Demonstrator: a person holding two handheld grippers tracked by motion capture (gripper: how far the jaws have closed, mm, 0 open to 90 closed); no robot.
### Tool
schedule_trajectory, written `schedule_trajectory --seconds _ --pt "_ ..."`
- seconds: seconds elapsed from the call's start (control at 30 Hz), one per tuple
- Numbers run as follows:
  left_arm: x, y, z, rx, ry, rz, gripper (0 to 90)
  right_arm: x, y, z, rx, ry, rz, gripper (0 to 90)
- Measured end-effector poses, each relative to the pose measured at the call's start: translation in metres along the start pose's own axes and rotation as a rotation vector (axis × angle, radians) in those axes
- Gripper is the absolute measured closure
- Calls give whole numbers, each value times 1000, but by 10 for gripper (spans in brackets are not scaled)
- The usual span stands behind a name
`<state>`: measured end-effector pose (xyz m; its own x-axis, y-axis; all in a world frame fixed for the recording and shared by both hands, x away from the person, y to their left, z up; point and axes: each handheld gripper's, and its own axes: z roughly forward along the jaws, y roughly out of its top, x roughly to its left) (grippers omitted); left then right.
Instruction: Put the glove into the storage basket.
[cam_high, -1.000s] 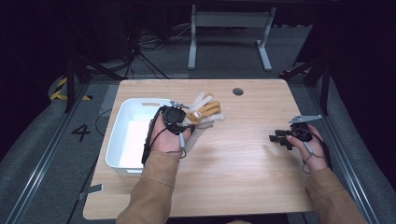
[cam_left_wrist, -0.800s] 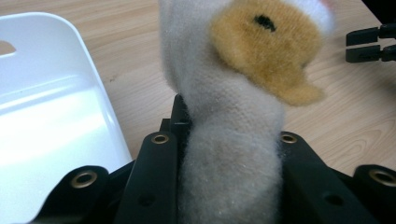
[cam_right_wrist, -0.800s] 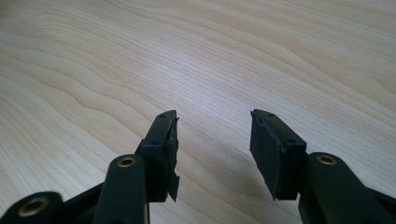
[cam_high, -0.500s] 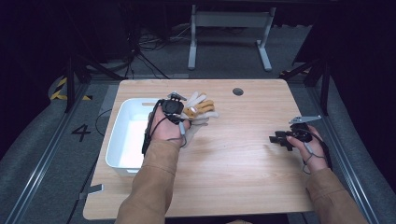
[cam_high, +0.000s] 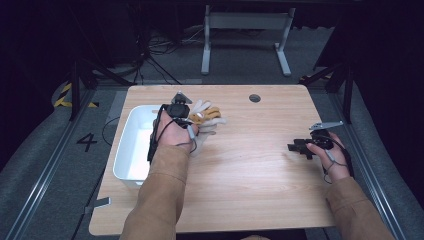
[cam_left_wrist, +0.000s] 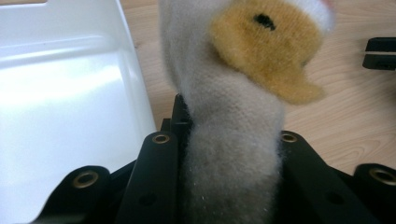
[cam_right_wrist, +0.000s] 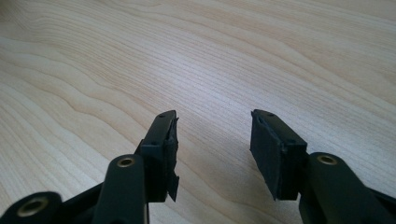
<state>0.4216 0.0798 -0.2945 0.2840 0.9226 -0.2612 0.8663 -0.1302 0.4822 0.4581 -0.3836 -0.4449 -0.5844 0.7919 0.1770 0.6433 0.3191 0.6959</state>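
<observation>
Nearest us, our right gripper (cam_high: 300, 148) rests on the table (cam_high: 240, 190) w/ jaws spread wide, nothing between. Farther off, our left gripper (cam_high: 182, 119) is clamped on the glove (cam_left_wrist: 233, 140), held just beside the white bin (cam_high: 131, 145).

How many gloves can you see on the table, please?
1: a grey and tan glove lies beside the white bin, gripped by the left gripper. Another could lie hidden beneath it.
</observation>
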Motion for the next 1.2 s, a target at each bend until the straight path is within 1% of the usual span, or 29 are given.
schedule_trajectory --seconds 0.03,0.07,0.13,0.17,0.3,0.37,0.43,0.53,0.63,0.67,0.7,0.73,0.9,0.93,0.97,1.0,1.1,1.17,1.2 --pt "0 1 0 6 5 -6 731 0 0 1 4 -1 -1 521" --pt "0 3 -1 23 5 -10 732 0 0 2 7 -1 -1 521" --pt "0 4 -2 25 5 -14 732 0 0 2 9 0 -2 521" --pt "0 5 -3 29 12 -16 732 0 0 2 8 0 -2 521" --pt "1 7 -9 14 13 -22 732 0 -1 1 9 -2 -1 521" --pt "3 7 -13 5 18 -32 732 0 -1 1 11 -3 -2 521" --pt "5 6 -15 7 22 -38 732 0 -1 2 13 -2 -4 521" --pt "10 5 -18 -2 30 -60 731 0 -1 2 15 -1 -7 520" --pt "18 6 -22 1 44 -72 731 1 -1 3 18 3 -9 519" --pt "18 6 -22 1 44 -72 732 1 -1 3 18 3 -9 519" --pt "23 6 -24 -2 52 -83 732 1 -1 3 18 0 -6 519" --pt "23 6 -24 -2 52 -83 731 1 -1 3 18 0 -6 519" --pt "32 7 -27 -5 70 -119 731 1 -1 3 19 2 -8 519" --pt "32 7 -27 -5 70 -119 731 1 -1 3 20 2 -8 518" --pt "35 7 -29 -2 89 -130 731 1 -1 3 20 1 -7 517" --pt "35 7 -29 -2 89 -130 731 1 -1 3 20 1 -7 517" --pt "40 7 -30 -5 94 -150 731 2 -1 4 26 9 -10 517" --pt "45 6 -32 -6 107 -163 731 2 -1 4 26 8 -11 517" --pt "45 6 -32 -6 107 -163 731 2 -1 4 26 8 -11 517"
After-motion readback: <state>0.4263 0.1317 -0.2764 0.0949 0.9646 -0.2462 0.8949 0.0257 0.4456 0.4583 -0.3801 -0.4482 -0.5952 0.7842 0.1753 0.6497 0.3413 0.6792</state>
